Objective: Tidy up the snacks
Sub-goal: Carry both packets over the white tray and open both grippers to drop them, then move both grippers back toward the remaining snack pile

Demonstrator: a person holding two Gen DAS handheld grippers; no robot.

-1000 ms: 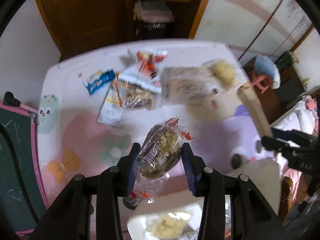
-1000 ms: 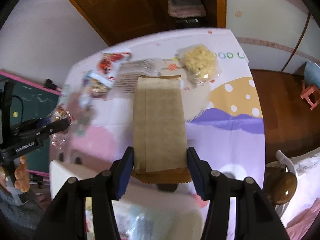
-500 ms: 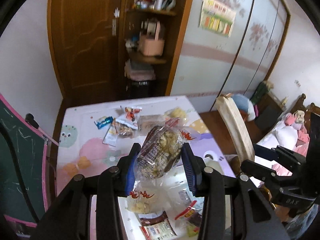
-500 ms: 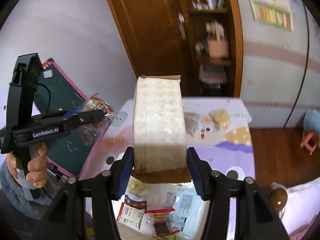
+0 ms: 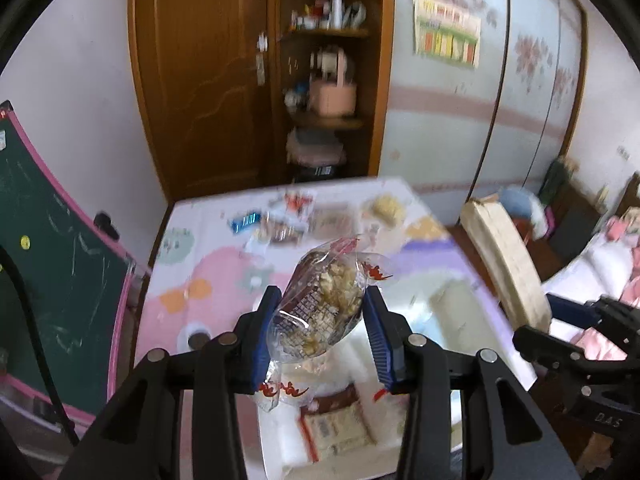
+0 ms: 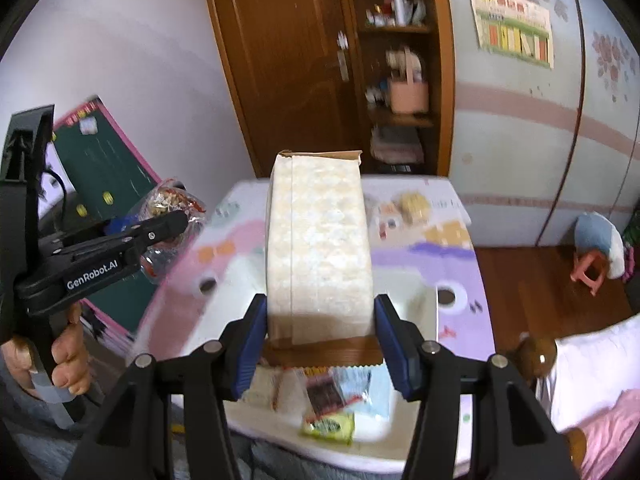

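Observation:
My left gripper (image 5: pixel 320 298) is shut on a clear bag of pale puffed snack with red print (image 5: pixel 322 316), held in the air above a white tray (image 5: pixel 448 304). My right gripper (image 6: pixel 320 304) is shut on a tall cream packet with brown ends (image 6: pixel 318 240), upright between the blue pads. The tray (image 6: pixel 412 304) lies below it with several small packets inside. Each view shows the other gripper: the right gripper (image 5: pixel 560 320) with its cream packet (image 5: pixel 504 264) at the right edge, the left gripper (image 6: pixel 176 220) with its bag (image 6: pixel 168 200) at the left.
More snacks lie at the far end of the patterned table (image 5: pixel 208 264), among them a blue packet (image 5: pixel 245 221) and a yellow bag (image 6: pixel 416 206). A green chalkboard (image 5: pixel 60 260) stands left of the table. A person's hand (image 6: pixel 68 356) grips the left handle. A bed lies to the right.
Both grippers have risen and drawn back from the far snacks, each keeping its packet. The views tilted up, so the door and shelves show, and the tray lies under them.

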